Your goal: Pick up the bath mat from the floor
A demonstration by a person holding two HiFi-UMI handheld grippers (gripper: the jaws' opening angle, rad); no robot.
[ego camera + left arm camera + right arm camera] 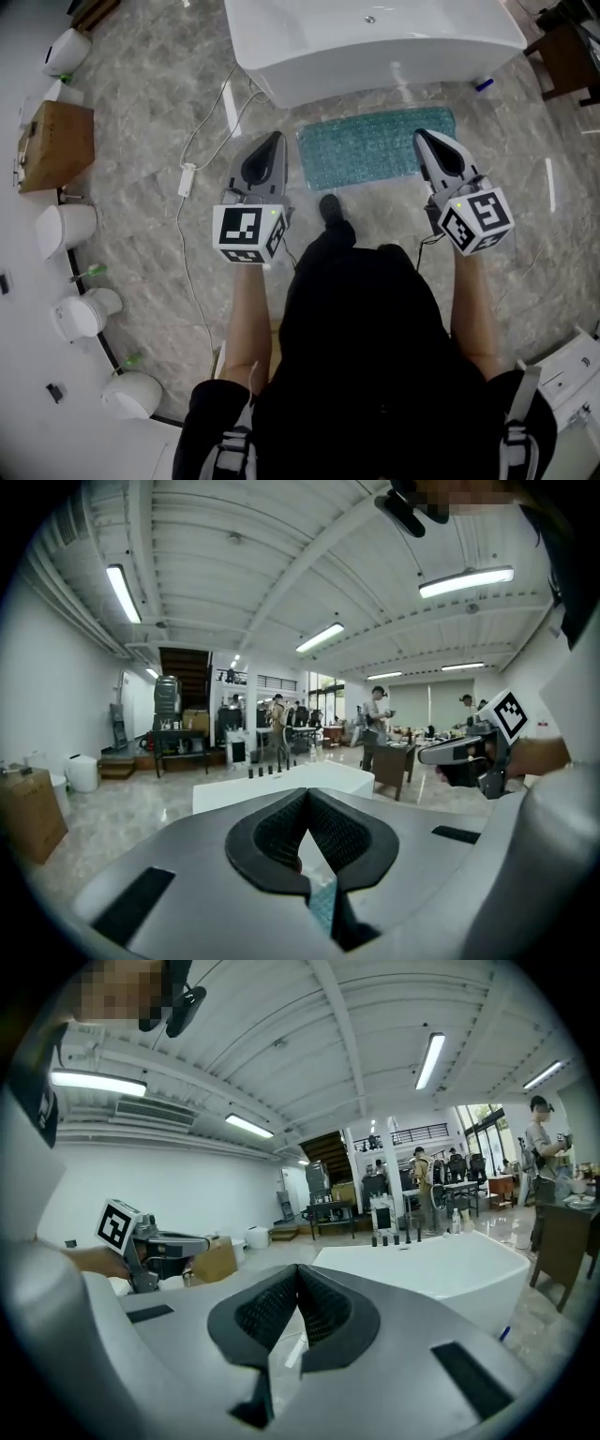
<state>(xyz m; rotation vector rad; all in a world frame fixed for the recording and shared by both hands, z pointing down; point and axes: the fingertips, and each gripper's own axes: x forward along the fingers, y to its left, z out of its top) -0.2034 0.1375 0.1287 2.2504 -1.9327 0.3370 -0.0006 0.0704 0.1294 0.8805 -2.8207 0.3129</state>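
Note:
The bath mat (375, 147) is a teal, bumpy rectangle lying flat on the marble floor just in front of the white bathtub (375, 37). My left gripper (276, 138) is held above the floor beside the mat's left end, its jaws shut and empty. Over the mat's right end hovers my right gripper (423, 134), likewise shut on nothing. In the left gripper view the jaw tips (307, 793) meet, and a sliver of the teal mat (323, 907) shows below them. The right gripper view has its jaws (298, 1268) closed too, aimed level at the tub (441, 1269).
A white cable with a power strip (187, 178) trails over the floor left of the mat. A cardboard box (56, 145) and white ceramic fixtures (67, 226) line the left wall. The person's shoe (330, 208) stands near the mat's front edge. Dark furniture (567, 56) is at top right.

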